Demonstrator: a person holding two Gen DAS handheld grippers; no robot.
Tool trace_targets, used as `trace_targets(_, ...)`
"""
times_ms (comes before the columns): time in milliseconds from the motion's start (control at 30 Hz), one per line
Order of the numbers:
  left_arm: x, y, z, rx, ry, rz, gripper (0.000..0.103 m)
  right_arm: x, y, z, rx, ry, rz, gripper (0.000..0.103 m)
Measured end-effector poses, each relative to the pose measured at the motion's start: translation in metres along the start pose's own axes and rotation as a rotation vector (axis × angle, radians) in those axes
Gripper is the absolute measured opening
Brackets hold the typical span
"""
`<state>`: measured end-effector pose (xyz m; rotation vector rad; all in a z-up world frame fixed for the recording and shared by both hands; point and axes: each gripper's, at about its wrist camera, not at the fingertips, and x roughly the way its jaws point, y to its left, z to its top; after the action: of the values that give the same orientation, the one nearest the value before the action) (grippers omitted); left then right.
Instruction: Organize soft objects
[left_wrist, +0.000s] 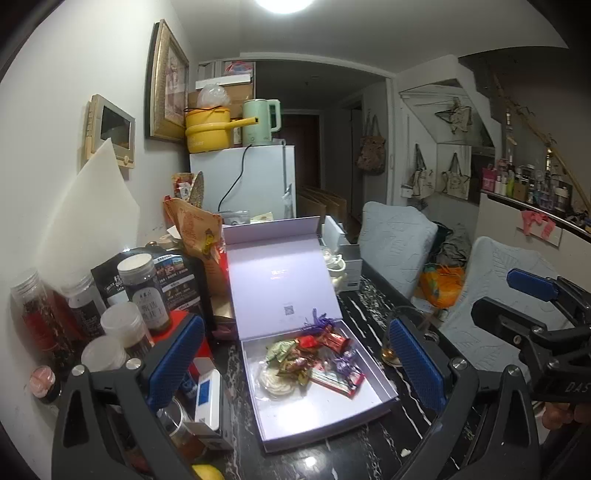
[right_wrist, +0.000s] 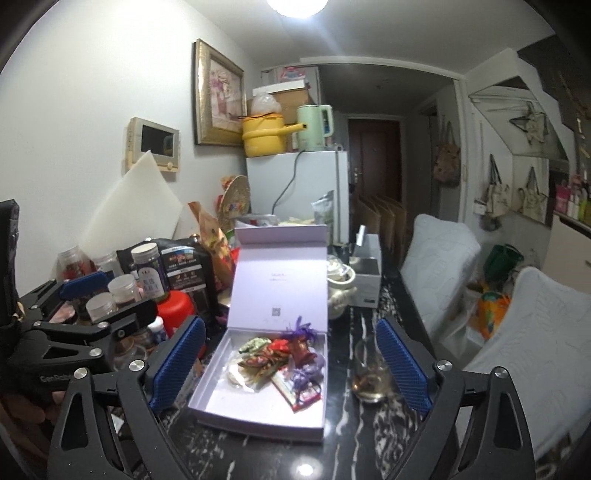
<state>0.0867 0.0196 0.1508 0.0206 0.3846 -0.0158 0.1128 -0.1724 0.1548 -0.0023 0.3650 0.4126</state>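
The lilac gift box (left_wrist: 373, 386) lies open on the dark marble table (left_wrist: 369, 306), its lid propped upright behind it; wrapped sweets and soft packets (left_wrist: 314, 356) sit heaped in the far half of the tray, the near half bare; the left gripper (left_wrist: 295, 363) and the right gripper (right_wrist: 291, 363) both hang above the table with jaws spread wide and nothing between them; the gathering looks largely done, and closing the lid probably remains; a glass (right_wrist: 369, 373) stands just beside the box.
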Motion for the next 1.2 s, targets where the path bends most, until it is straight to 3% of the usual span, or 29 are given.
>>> trace_targets(733, -0.029, -0.012, -0.069, 0.011, 0.084, -0.062, 0.102, -0.037, 0.006, -0.080, 0.082, 0.060, -0.114, 0.095)
trace_targets(1200, -0.025, -0.010, -0.078, -0.010, 0.116, -0.096, 0.102, -0.046, 0.007, -0.093, 0.087, 0.082, -0.154, 0.095)
